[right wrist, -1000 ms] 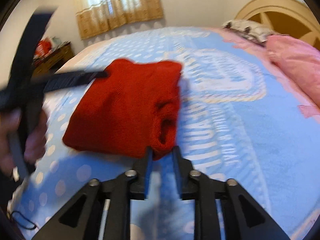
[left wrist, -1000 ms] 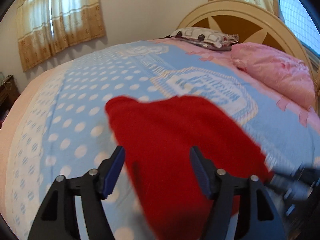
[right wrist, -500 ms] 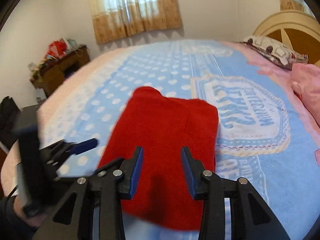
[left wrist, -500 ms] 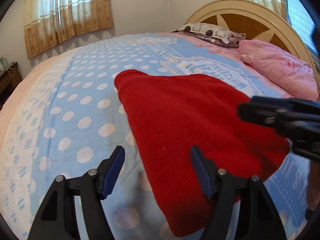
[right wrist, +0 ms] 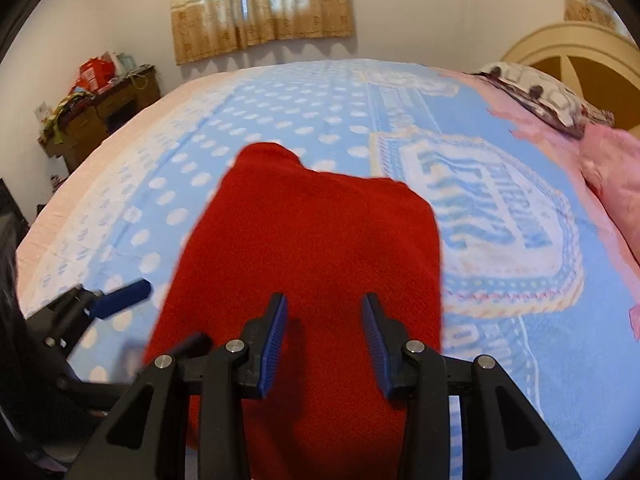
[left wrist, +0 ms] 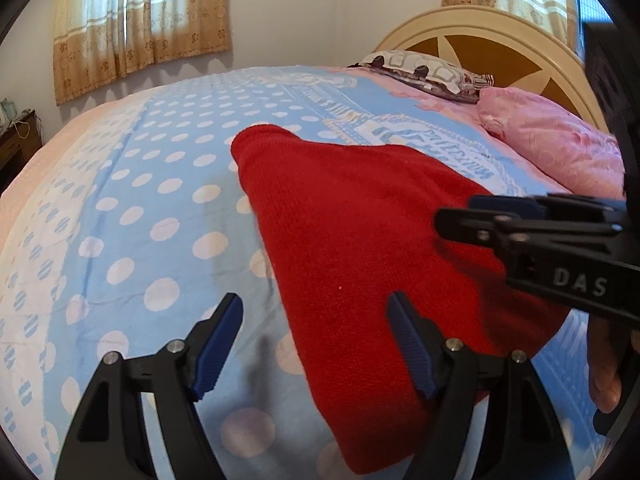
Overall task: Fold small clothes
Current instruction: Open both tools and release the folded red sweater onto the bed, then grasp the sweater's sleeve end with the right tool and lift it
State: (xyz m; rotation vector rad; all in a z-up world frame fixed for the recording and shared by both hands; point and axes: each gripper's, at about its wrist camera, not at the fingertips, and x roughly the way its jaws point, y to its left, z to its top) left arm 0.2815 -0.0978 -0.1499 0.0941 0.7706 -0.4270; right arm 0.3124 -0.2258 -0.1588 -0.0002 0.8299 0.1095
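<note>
Red sweater (left wrist: 352, 240) lies folded mid-bed (left wrist: 120, 208); left gripper (left wrist: 316, 344) jaws opening, right gripper (right wrist: 324, 340) apart, both empty.

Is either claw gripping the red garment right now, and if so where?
Nothing is held. The left claw, opening, and the right claw both hang open over the red garment, pads clear of the cloth.

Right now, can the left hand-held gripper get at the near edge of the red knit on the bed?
Probably yes. The left hand-held gripper has opening jaws straddling the edge of the red knit, nothing between; the right hand-held gripper hangs farther right.
</note>
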